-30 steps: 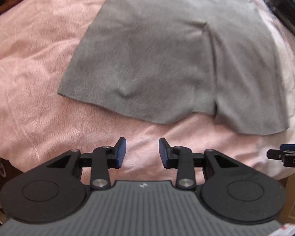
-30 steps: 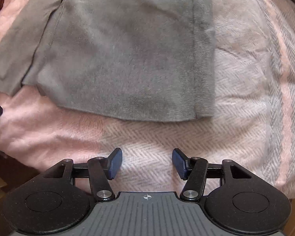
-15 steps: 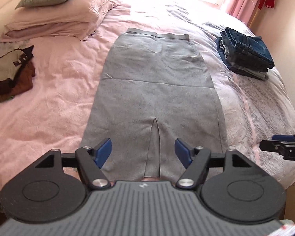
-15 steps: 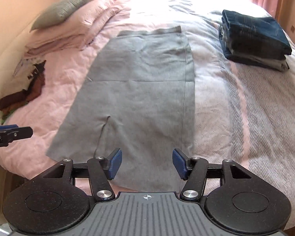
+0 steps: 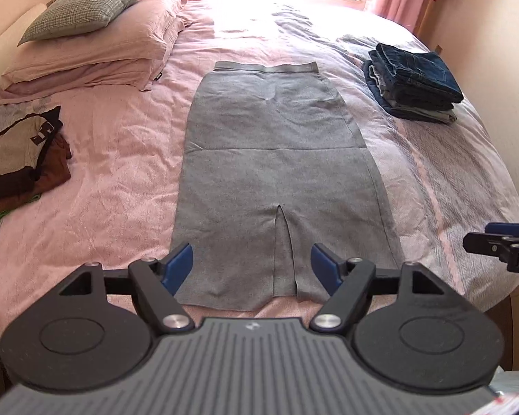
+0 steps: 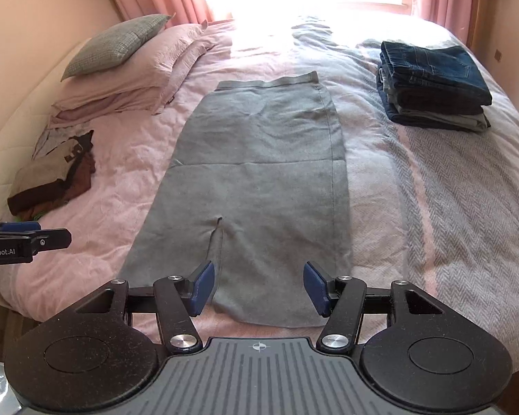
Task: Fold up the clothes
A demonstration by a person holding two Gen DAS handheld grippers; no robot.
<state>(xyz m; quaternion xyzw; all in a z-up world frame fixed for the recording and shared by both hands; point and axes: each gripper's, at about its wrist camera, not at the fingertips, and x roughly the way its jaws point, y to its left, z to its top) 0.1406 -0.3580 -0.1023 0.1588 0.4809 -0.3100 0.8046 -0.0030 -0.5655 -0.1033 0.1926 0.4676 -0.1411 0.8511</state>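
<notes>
Bed (image 5: 121, 180) with pink cover, window at far edge. One grey skirt (image 5: 276, 159) lies flat along the middle, hem at the near edge, bare cover on both sides. One folded jeans stack (image 5: 415, 79) toward the far right corner; one clothes heap (image 5: 24, 159) at the left edge. Left claw (image 5: 252, 269) has just been opening, nothing between; right claw (image 6: 256, 287) released, empty.

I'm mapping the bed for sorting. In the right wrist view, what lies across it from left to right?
Left gripper at the edge → brown clothes pile → grey skirt → folded jeans stack.
</notes>
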